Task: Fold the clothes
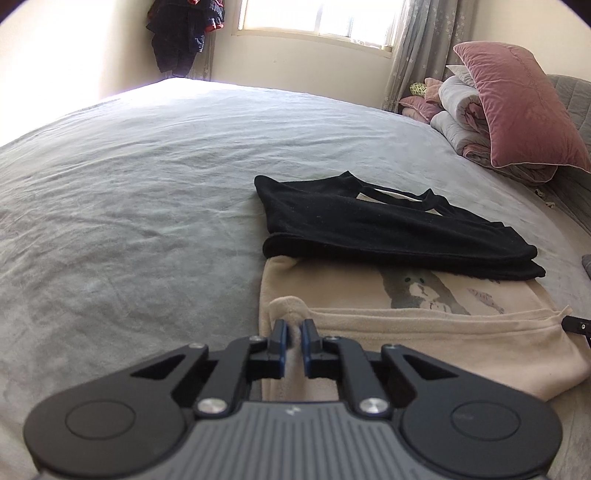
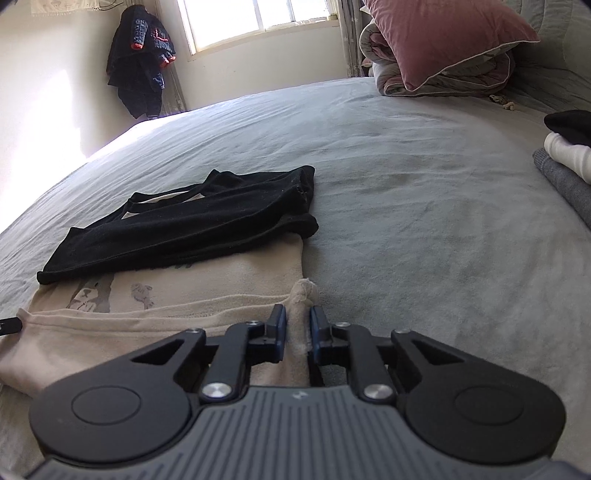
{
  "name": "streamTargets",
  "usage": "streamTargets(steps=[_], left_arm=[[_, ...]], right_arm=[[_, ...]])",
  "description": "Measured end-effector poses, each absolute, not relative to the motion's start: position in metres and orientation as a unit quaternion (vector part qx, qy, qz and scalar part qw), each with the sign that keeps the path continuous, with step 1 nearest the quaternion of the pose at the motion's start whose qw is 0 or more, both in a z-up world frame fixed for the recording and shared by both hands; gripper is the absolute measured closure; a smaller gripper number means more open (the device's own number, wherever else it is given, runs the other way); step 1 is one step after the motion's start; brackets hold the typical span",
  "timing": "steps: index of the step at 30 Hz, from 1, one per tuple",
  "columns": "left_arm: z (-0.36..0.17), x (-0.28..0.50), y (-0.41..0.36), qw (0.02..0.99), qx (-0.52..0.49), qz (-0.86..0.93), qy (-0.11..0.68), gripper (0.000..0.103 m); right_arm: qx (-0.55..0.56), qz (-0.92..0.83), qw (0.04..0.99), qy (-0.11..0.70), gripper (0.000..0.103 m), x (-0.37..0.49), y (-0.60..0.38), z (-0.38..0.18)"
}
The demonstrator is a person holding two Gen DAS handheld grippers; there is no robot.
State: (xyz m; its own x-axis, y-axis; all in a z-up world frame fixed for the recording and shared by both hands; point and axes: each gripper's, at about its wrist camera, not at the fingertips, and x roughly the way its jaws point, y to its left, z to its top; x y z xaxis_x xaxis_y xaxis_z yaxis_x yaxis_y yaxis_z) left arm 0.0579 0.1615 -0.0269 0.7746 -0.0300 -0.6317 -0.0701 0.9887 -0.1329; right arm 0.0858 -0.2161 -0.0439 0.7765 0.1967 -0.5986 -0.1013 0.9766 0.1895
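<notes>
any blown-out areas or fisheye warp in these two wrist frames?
Left wrist: window and far bed edge clip white; bed curves like a dome. Right wrist: window and left wall glare; corners vignette dark.

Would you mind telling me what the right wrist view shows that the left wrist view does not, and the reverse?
Only the right wrist view shows a stack of folded clothes at the bed's right edge, grey, white and black.

Only the left wrist view shows a small yellow-green patterned item beside the curtain, too small to identify.

Both show the beige garment on the grey bedsheet, with the black garment lying across its far part, plus the pink pillow and window. The left gripper and right gripper each pinch a near corner of the beige garment.
</notes>
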Motion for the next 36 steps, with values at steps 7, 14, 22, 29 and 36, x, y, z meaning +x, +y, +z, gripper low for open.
streamTargets(steps=[7, 14, 22, 29, 36], left_arm=[[-0.029, 0.061, 0.161, 0.936, -0.073, 0.020, 0.344, 0.088], [-0.033, 0.065, 0.158, 0.935, -0.066, 0.016, 0.349, 0.096], [-0.018, 0.041, 0.151, 0.960, -0.068, 0.041, 0.268, 0.097], [-0.007, 0.046, 0.148, 0.973, -0.078, 0.060, 0.207, 0.097], [-0.016, 0.072, 0.143, 0.973, -0.072, 0.083, 0.204, 0.097]], right_arm=[[0.055, 0.069, 0.951, 0.296, 0.094, 0.077, -0.212, -0.039], [0.040, 0.063, 0.951, 0.300, 0.093, 0.079, -0.207, -0.044], [0.030, 0.046, 0.964, 0.259, 0.094, 0.064, -0.199, -0.034], [0.013, 0.044, 0.973, 0.225, 0.094, 0.075, -0.194, -0.015], [0.004, 0.038, 0.979, 0.202, 0.094, 0.107, -0.195, -0.019]])
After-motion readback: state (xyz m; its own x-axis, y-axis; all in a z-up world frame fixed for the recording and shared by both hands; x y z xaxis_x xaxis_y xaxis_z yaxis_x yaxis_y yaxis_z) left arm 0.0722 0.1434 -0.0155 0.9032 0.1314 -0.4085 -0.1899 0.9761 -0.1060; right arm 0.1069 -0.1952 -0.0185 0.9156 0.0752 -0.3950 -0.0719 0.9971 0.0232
